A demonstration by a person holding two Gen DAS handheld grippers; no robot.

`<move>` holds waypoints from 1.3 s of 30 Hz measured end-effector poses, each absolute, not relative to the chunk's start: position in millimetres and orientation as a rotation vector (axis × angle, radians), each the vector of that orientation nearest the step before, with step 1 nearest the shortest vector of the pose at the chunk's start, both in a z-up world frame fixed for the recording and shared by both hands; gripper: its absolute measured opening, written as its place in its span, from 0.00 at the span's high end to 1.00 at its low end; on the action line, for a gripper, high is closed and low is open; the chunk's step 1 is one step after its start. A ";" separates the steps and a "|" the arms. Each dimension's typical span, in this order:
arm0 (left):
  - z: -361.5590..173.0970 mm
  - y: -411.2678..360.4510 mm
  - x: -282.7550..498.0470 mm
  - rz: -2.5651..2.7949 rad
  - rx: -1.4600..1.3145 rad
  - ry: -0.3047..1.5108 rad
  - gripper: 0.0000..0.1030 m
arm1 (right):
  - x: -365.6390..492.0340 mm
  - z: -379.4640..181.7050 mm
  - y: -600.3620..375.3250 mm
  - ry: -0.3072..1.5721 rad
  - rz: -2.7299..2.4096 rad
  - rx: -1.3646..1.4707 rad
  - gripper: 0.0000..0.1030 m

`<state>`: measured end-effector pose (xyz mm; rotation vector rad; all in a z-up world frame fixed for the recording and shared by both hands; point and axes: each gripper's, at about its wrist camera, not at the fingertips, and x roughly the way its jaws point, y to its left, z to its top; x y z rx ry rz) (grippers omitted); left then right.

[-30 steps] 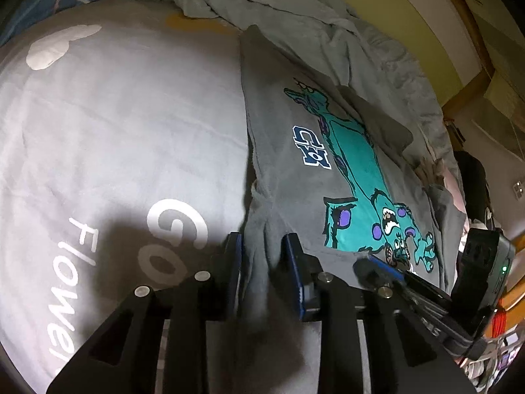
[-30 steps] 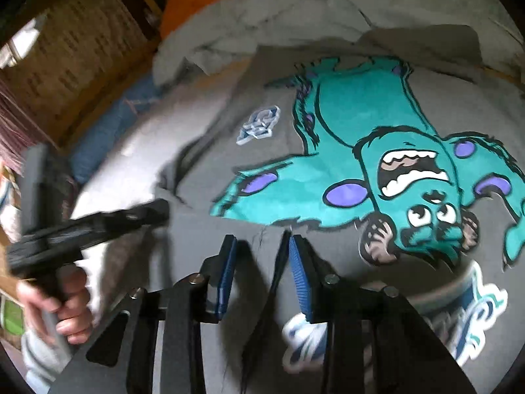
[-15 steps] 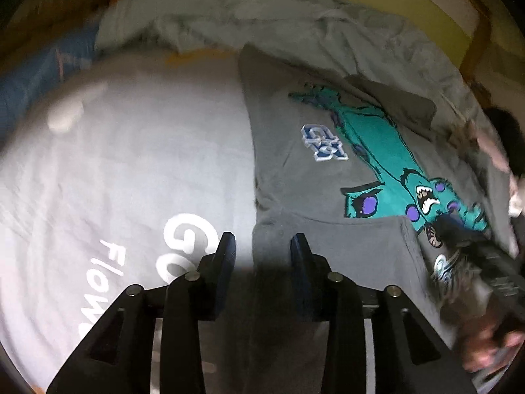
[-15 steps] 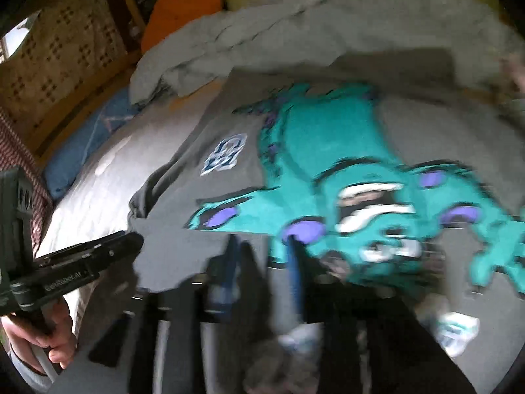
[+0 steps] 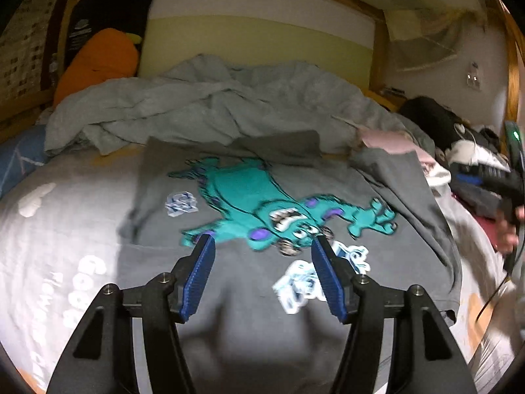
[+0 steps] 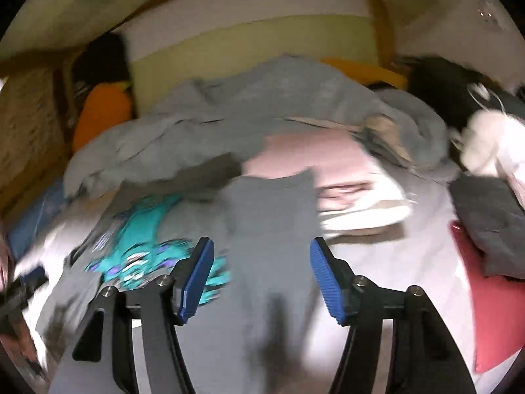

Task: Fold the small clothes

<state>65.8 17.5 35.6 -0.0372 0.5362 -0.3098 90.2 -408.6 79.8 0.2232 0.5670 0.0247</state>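
Note:
A grey T-shirt [image 5: 229, 282] with a teal monster print [image 5: 262, 203] lies flat on the bed, its near edge folded over. My left gripper [image 5: 262, 249] hovers above the shirt's front part; its jaws are opening and nothing is between the blue pads. In the blurred right wrist view the same grey T-shirt [image 6: 275, 246] shows with the teal print [image 6: 144, 249] at the left. My right gripper [image 6: 261, 249] is above the shirt's right side, jaws opening, with no cloth pinched. The right gripper [image 5: 502, 180] also appears at the far right of the left wrist view, in a hand.
A crumpled grey blanket [image 5: 203, 105] lies behind the shirt, with an orange cushion [image 5: 98, 62] at the back left. Pink and white clothes [image 6: 344, 177], dark garments [image 6: 492, 223] and a red piece [image 6: 485, 312] crowd the right. The bedsheet [image 5: 49, 229] carries white lettering. A wooden bed frame [image 5: 377, 49] runs behind.
Both grippers let go of the shirt's fold, opened wide and drew back and up. The right one swung right; the left turned to face the headboard.

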 end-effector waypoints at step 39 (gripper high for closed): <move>-1.3 -42.1 61.3 -0.594 -0.289 0.757 0.40 | 31.7 42.3 -310.3 0.576 0.569 0.090 0.73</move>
